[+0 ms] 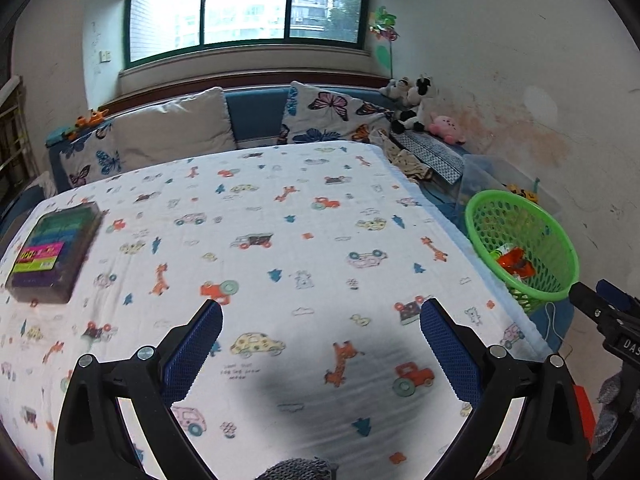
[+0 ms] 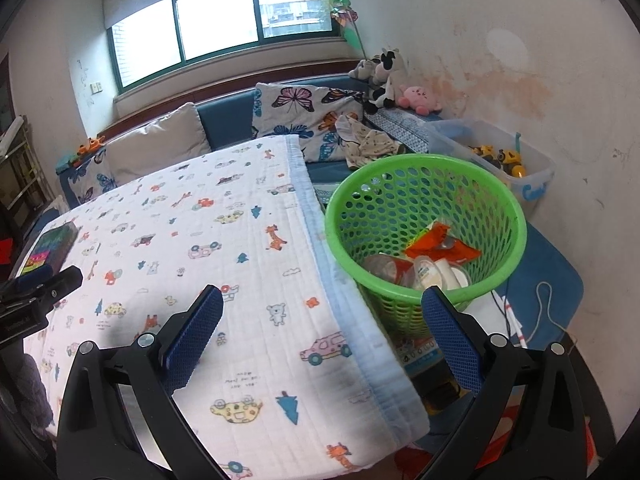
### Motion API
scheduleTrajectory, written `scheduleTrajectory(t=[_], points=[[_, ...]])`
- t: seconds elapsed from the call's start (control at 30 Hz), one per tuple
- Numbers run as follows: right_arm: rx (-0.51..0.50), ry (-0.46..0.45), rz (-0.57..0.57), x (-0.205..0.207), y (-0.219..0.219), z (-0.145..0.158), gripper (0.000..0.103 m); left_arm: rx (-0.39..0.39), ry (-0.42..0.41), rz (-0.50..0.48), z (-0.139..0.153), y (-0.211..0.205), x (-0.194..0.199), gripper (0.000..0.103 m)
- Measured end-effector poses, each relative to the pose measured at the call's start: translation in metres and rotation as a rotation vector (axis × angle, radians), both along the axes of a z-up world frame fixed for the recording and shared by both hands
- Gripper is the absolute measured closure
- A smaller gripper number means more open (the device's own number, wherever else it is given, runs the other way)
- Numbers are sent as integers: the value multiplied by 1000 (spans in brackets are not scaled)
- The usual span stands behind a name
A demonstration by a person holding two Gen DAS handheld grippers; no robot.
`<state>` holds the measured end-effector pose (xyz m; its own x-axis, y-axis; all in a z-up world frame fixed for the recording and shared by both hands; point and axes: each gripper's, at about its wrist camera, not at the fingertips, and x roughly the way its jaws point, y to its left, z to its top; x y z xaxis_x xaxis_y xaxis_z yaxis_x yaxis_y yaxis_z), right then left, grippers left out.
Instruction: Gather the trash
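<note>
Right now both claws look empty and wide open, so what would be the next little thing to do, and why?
Probably nothing more than drawing both back: the left gripper and right gripper are open and empty, wrappers and cups already lie in the green basket, and no loose trash shows on the printed blanket. Only a box of coloured items remains, which doesn't look like trash.

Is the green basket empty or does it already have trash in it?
Partly filled: the green basket holds an orange wrapper and plastic cups.
</note>
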<state>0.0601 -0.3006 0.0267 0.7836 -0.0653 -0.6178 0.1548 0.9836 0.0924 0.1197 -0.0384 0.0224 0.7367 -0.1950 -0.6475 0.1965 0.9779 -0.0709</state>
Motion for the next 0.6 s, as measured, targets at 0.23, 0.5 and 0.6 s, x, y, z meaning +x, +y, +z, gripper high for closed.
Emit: scheduleTrajectory(t=[0.23,0.5,0.6], points=[[10,-8,20,-1,12,-1,4,34,-25,42,0,8,-12,7],[-2,-9,40,-2,22,-5,4,49,-43,78,1,13,-20,7],[-6,-12,49,-3,26,-5,4,42,-42,85,1,14,-23,7]])
